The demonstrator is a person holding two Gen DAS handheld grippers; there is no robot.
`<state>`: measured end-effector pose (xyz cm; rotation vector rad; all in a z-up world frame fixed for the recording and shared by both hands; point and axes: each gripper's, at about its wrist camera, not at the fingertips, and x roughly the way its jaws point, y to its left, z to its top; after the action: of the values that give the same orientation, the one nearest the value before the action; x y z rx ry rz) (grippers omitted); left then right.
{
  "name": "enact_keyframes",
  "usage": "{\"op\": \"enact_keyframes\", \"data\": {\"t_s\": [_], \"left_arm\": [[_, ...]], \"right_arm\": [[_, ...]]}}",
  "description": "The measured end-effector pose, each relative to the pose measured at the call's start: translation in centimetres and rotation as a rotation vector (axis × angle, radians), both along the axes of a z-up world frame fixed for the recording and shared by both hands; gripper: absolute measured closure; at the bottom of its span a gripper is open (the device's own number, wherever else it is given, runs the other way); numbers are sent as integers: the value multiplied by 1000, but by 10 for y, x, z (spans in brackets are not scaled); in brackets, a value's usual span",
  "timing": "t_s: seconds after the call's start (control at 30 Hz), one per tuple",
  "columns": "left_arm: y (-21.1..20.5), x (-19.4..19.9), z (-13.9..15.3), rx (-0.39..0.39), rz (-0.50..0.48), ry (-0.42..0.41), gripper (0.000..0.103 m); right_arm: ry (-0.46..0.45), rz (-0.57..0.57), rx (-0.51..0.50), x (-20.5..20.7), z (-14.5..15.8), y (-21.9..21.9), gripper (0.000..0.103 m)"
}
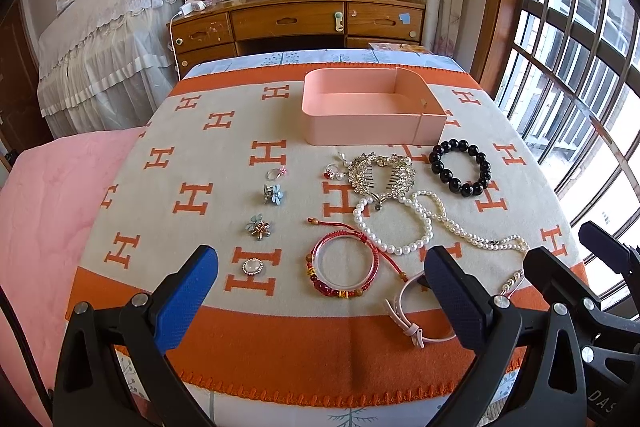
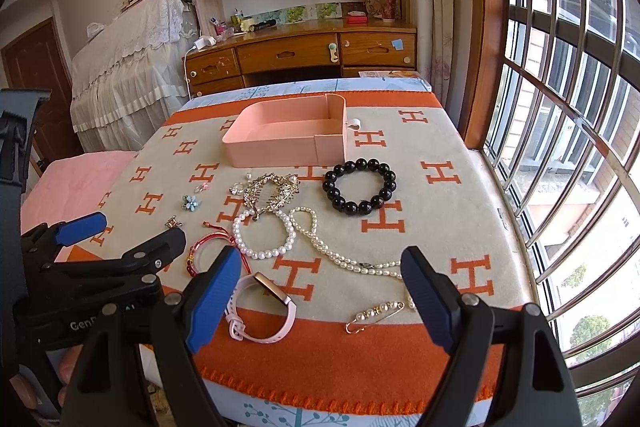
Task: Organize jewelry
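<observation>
Jewelry loose on cloth; my left gripper (image 1: 322,281) and right gripper (image 2: 320,297) spread, empty.
Watch (image 2: 266,311): light, springy; I'd pinch its strap, bound for the tray (image 2: 280,147).

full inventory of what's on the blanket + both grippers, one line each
tray: 1, pink, far centre of blanket, nothing inside
blanket: 1, cream and orange
black bead bracelet: 1, right of tray front
hair comb: 1, silver, centre
pearl bracelet: 1, white, below comb
pearl necklace: 1, white, right
red bracelet: 1, near centre
watch: 1, pink strap, near edge
pearl pin: 1, gold
small rings and clips: several, left column
left hand-held gripper: open
right hand-held gripper: open
</observation>
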<state>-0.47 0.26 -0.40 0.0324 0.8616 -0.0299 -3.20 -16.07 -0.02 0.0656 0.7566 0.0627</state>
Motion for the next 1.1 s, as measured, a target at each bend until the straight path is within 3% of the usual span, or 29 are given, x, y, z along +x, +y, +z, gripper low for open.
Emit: {"op": "enact_keyframes", "data": {"t_s": [1.1], "left_arm": [[4, 2, -1, 1, 7, 11, 1]], "right_arm": [[-1, 4, -6, -5, 1, 4, 20]]}}
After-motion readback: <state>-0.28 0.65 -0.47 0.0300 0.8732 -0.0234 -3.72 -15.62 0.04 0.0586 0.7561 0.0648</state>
